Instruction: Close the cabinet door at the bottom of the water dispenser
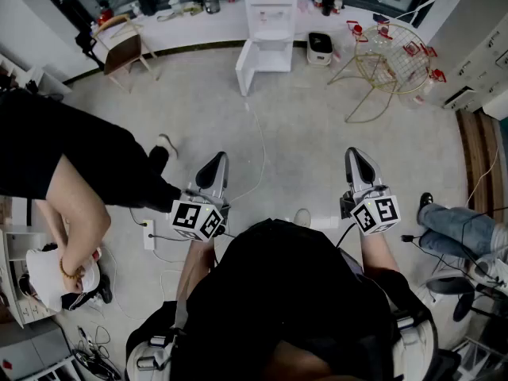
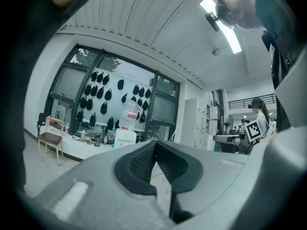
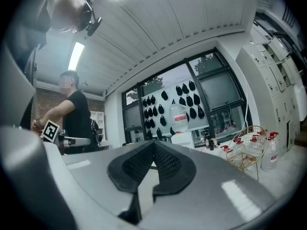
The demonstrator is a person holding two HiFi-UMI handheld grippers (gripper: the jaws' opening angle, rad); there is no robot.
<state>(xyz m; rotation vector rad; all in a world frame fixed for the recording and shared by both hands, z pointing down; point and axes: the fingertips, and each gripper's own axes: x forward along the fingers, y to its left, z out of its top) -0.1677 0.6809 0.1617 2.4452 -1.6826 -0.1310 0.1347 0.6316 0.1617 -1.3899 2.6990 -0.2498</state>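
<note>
Pale floor [image 1: 317,133], water dispenser [image 1: 270,24] top cropped, door [image 1: 247,68] ajar

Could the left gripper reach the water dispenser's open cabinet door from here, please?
Probably not yet: the left gripper is well short of the cabinet door, with floor between. Only a thin cable lies there.

your room is evenly bright from ceiling strip lights [image 2: 225,28] and daylight through the windows [image 3: 216,90], your floor [image 1: 309,133] shows only soft shadows, both gripper views bend hard into dark round edges, and the close foreground there looks soft while the head view stays sharp.
</note>
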